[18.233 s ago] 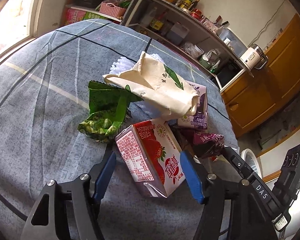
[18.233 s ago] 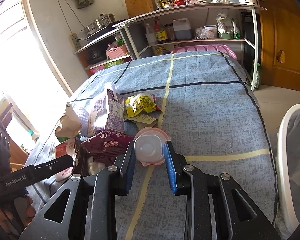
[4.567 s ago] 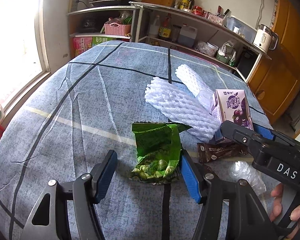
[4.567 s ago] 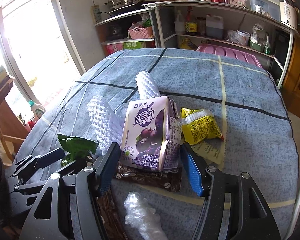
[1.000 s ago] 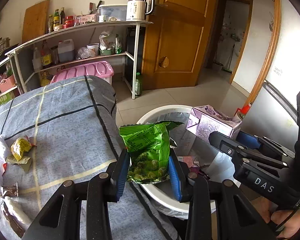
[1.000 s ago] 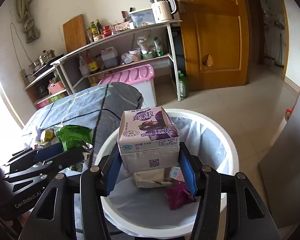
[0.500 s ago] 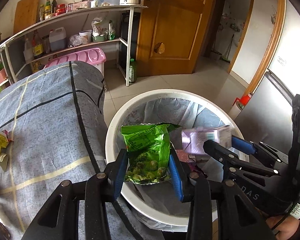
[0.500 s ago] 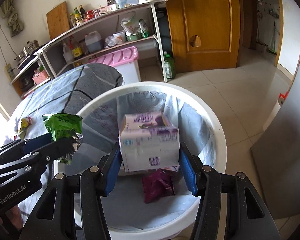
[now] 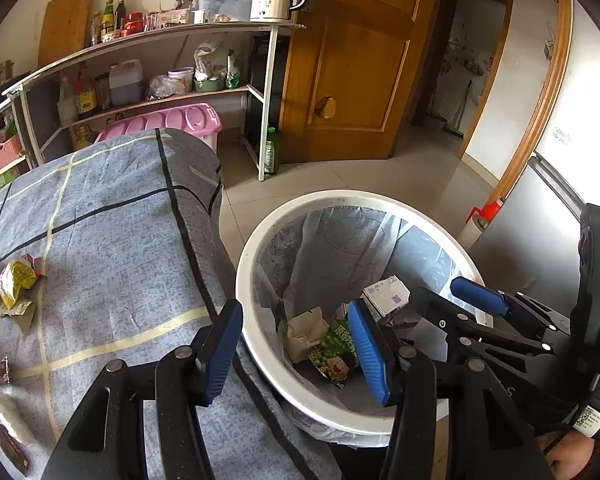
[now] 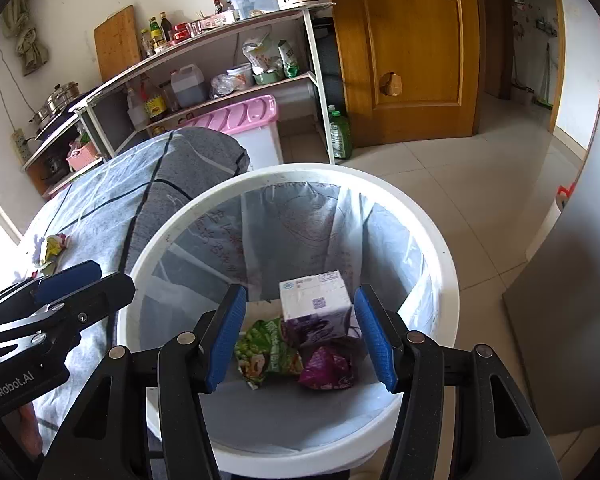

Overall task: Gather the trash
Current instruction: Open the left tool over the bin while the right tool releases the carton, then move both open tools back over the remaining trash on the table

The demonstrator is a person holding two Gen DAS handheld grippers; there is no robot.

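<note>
Both grippers point steeply downward side by side, the left gripper (image 9: 294,346) with its blue pads spread and nothing between them, its jaws having just been opening, and the right gripper (image 10: 300,336) likewise parted and empty, a hand (image 9: 568,454) showing behind its handle.
</note>
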